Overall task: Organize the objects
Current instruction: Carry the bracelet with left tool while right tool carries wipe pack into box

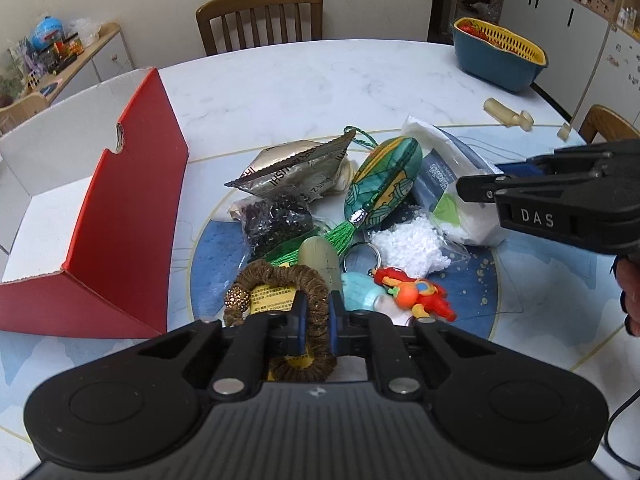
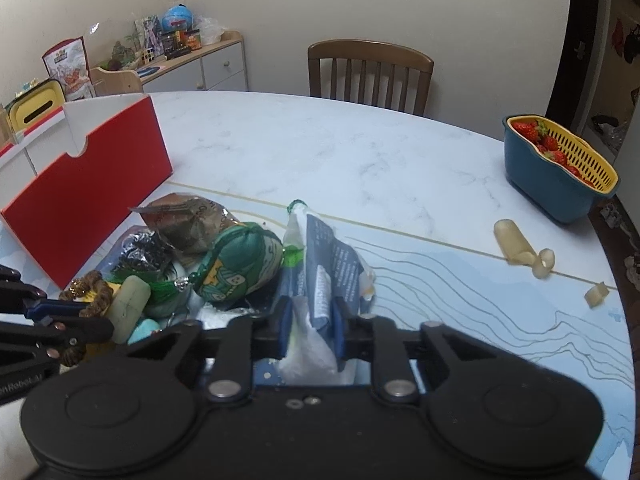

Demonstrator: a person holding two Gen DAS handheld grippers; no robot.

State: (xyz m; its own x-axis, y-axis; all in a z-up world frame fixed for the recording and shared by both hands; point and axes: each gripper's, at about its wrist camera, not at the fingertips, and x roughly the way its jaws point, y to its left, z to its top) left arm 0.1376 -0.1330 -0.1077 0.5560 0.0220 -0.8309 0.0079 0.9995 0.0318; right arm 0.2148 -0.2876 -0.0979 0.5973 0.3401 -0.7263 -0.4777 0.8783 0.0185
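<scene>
Left gripper (image 1: 317, 322), seen from its own wrist, is clamped on the brown braided ring (image 1: 280, 280) at the near edge of the pile, with the open red box (image 1: 132, 216) just beside it toward the bench's left edge. From the right wrist, the right gripper (image 2: 310, 326) pinches the tissue pack (image 2: 324, 280) on the pile's right side. Judging by this, each should lift straight up first, clearing the green pouch (image 2: 240, 264) and keychain clutter, before swinging toward the box.
</scene>
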